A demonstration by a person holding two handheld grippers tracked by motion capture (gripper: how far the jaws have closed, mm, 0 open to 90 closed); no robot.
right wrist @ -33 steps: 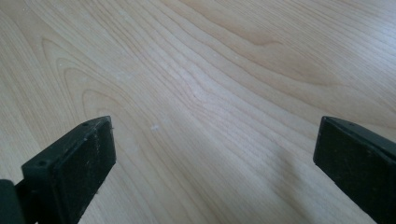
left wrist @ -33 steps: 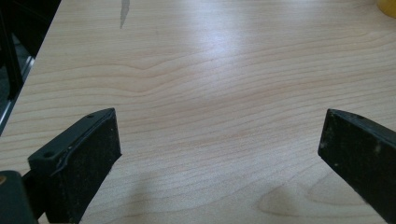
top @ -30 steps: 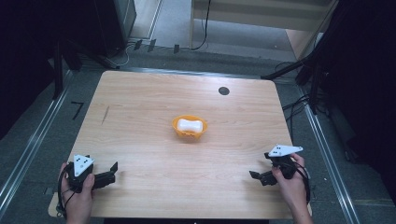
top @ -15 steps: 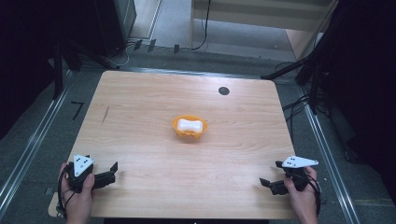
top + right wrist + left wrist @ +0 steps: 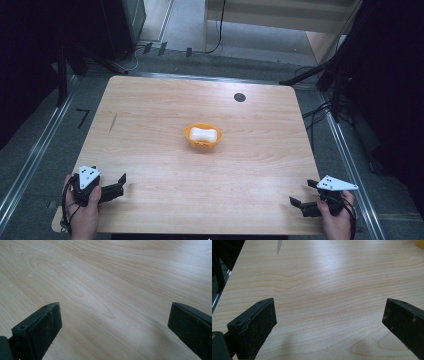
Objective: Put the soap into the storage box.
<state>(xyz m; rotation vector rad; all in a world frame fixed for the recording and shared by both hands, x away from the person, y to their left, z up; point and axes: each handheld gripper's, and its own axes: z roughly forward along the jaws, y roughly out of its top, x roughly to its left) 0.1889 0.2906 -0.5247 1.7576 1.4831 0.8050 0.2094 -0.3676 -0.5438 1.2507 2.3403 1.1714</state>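
- Orange bowl (image 5: pixel 202 136) at mid-table with a white block (image 5: pixel 205 133) lying inside it; sits well apart from both grippers, nearer the far half than the near edge.
- Left gripper (image 5: pixel 119 183) parked at the near-left corner of the wooden table (image 5: pixel 150 110), jaws spread wide and pointing right; nothing between them but bare wood in the left gripper view, with a sliver of the orange bowl at the top right corner.
- Right gripper (image 5: pixel 303 195) now down at the near-right corner, drawn back toward the near edge and out to the right compared with a second ago, when it sat farther in over the table.
- Jaws on the right also wide apart and empty; bare wood grain between them in the right gripper view.
- Left side unchanged over the same second: same corner, same spread.
- Bowl and block unmoved as well.
- Read as a withdrawal of the right hand to a resting spot that mirrors the left, rather than a reach.
- Likely meaning: block already settled in the bowl and both hands backed off, so the work looks finished, or else not yet begun; cannot tell which from this alone.
- Small dark round mark (image 5: pixel 239 97) near the far edge, untouched.
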